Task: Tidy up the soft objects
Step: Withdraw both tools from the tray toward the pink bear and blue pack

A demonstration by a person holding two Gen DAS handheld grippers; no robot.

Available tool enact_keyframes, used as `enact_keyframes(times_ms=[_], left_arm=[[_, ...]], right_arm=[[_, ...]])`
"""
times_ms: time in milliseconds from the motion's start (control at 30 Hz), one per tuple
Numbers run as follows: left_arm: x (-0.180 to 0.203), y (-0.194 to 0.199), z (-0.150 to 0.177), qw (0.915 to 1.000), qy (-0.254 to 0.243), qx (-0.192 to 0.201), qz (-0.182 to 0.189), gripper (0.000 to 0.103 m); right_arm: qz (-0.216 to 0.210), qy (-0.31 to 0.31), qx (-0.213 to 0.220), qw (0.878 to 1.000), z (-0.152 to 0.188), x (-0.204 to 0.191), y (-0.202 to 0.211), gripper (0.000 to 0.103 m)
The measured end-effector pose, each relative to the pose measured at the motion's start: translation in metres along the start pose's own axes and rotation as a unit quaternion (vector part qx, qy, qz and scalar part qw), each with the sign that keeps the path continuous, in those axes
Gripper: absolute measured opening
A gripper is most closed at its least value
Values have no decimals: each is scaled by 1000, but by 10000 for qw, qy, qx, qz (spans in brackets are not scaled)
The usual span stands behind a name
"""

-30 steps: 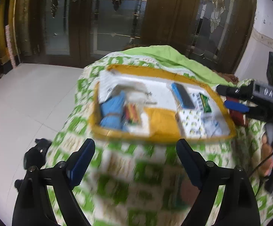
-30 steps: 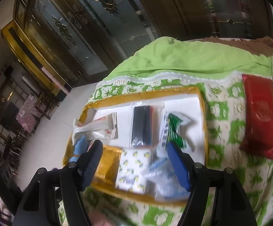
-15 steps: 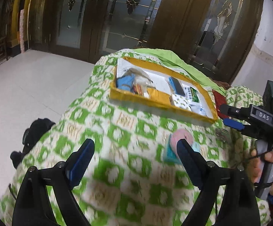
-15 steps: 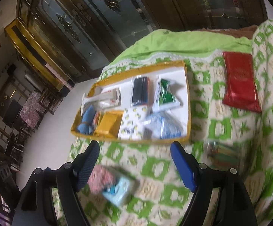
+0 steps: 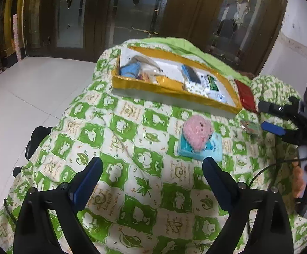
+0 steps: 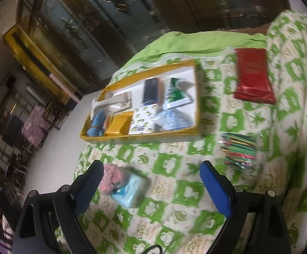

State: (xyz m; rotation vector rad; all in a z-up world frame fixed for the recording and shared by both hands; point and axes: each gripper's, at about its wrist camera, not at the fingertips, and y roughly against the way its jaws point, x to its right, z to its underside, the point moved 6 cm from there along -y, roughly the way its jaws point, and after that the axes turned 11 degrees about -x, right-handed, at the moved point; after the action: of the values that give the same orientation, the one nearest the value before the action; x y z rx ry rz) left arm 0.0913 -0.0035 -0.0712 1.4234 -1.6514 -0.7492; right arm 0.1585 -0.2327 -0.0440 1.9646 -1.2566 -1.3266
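A yellow tray [image 5: 164,86] [image 6: 140,136] holding several soft packs and pouches sits at the far end of the green-and-white quilt [image 5: 132,139]. Nearer, a pink fluffy ball [image 5: 197,131] [image 6: 111,177] rests on a light blue pack [image 5: 212,148] [image 6: 130,190]. My left gripper [image 5: 151,169] hovers above the quilt, short of the pack, its jaws opening with nothing between them. My right gripper [image 6: 152,169] [image 5: 263,115] is also opening and empty; the pink ball and blue pack lie just beyond its left finger.
A red foil packet [image 6: 253,80] [image 5: 245,95] lies right of the tray. A clear bag of coloured sticks [image 6: 238,150] lies in front of it. White floor tiles [image 5: 26,95] drop off on the left; dark wooden doors [image 5: 132,10] stand behind.
Both grippers have pulled back from the tray, which now looks smaller and farther. The pink ball on the blue pack has come into view. The right jaws stand visibly wider.
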Motion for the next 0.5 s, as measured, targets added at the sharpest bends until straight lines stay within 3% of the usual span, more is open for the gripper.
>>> enact_keyframes(times_ms=[167, 500], left_arm=[[6, -7, 5, 9998, -124, -139, 6, 95], [8, -18, 11, 9994, -181, -280, -76, 95]], right_arm=[[15, -137, -118, 9998, 4, 7, -1, 100], [202, 524, -244, 9981, 17, -12, -6, 101]])
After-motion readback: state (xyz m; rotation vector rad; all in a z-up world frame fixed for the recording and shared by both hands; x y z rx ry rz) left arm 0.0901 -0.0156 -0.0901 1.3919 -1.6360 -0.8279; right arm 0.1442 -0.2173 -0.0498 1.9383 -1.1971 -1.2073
